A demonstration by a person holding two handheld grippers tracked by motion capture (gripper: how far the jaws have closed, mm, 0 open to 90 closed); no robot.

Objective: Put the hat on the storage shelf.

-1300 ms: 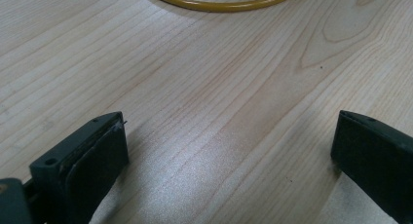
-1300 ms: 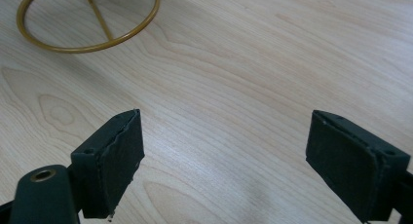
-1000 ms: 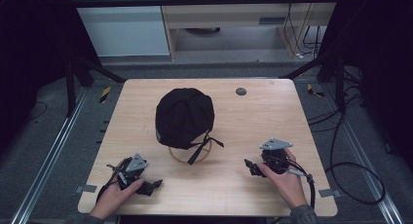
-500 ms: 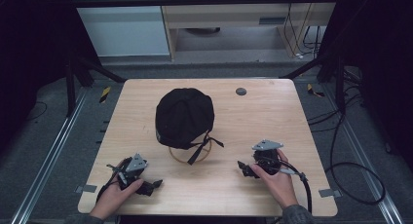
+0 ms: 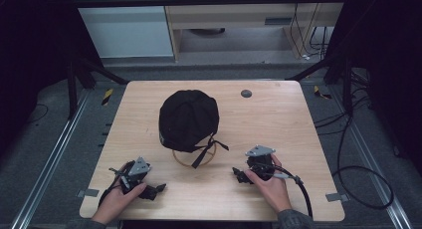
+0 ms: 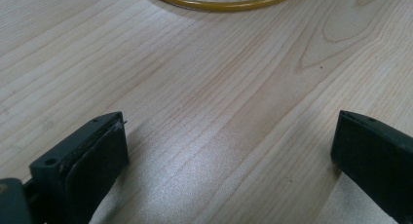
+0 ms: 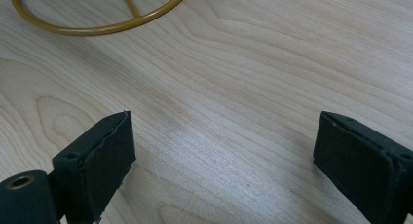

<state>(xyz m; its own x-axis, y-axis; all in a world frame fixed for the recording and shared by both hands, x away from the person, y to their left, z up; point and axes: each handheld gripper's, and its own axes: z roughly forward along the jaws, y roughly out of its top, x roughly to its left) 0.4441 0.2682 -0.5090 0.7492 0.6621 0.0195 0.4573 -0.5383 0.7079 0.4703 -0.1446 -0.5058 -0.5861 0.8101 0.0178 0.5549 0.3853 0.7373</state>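
Black cap (image 5: 188, 120) at the middle of a pale wooden surface (image 5: 278, 124), domed and perched on a yellow ring stand (image 5: 194, 158), with the ring showing under its near edge. Black straps (image 5: 209, 148) hanging from the cap's near side, crossing in front of the ring. Small dark disc (image 5: 246, 93) lying toward the far edge of the surface, right of the cap and well apart from it.

Left gripper (image 5: 153, 190) near the front left corner, held by a hand (image 5: 117, 203) coming in from the bottom, pointing right along the front edge, low over the wood. Jaws spread wide in the left gripper view, with nothing between them but bare wood grain; arc of the ring (image 6: 221, 2) curving across the top, well ahead of the jaws.

Right gripper (image 5: 240, 175) near the front right, held by the other hand (image 5: 271, 186), grey plate (image 5: 260, 151) on top, thick cable (image 5: 301, 194) trailing back toward the front edge. Jaws likewise wide apart and empty in the right gripper view, above bare wood; ring (image 7: 100, 25) with a crossbar at upper left, apart from the jaws.

Grey floor, metal rails and dark frame legs around the surface.
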